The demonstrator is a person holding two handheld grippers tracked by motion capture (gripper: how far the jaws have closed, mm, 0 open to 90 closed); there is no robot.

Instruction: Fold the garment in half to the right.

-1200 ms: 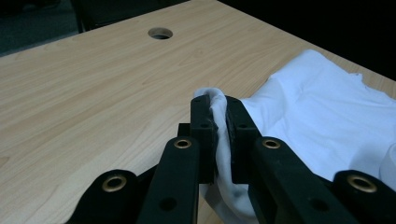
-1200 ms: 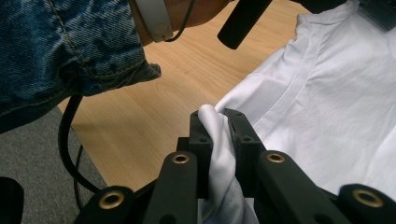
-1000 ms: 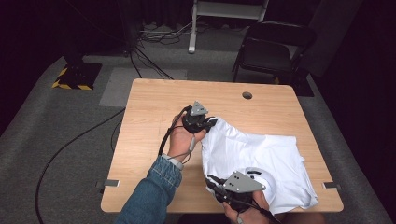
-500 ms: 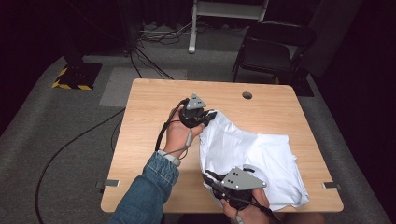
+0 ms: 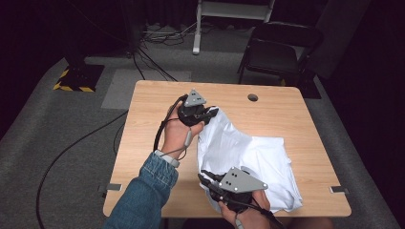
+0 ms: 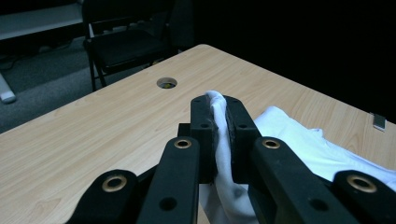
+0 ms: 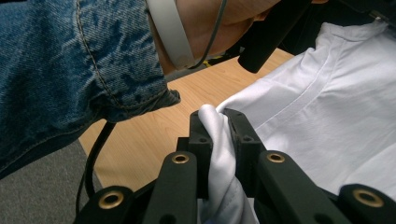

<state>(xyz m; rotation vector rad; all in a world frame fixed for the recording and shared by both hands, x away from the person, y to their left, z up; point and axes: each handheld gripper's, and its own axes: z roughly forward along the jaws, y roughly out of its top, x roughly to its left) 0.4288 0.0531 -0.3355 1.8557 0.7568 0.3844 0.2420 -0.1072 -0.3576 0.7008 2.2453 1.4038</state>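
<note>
While both pinches hold, I see that the white shirt (image 5: 248,157) has shifted since a second ago: in the high view its far edge has been drawn up and to the left across the desk (image 5: 143,119), and the cloth that lay spread toward the right edge has pulled in and bunched toward the middle. My left gripper (image 5: 211,112) has moved a little farther from me and is clamped on a fold of the shirt; in the left gripper view the white cloth (image 6: 219,140) is squeezed between the two black jaws, lifted just off the wood. My right gripper (image 5: 204,179) sits at the near edge, likewise closed on a fold, which the right gripper view shows gathered between its jaws (image 7: 217,154), with my denim sleeve (image 7: 70,65) crossing above it. I judge that the left side of the shirt is being stretched between the two grips, probably to straighten that edge before a fold or a lift; the right half lies slack on the desk. By count: one shirt, two grippers, one desk with one round cable hole (image 5: 252,97), and one dark chair (image 5: 277,52) behind it.
</note>
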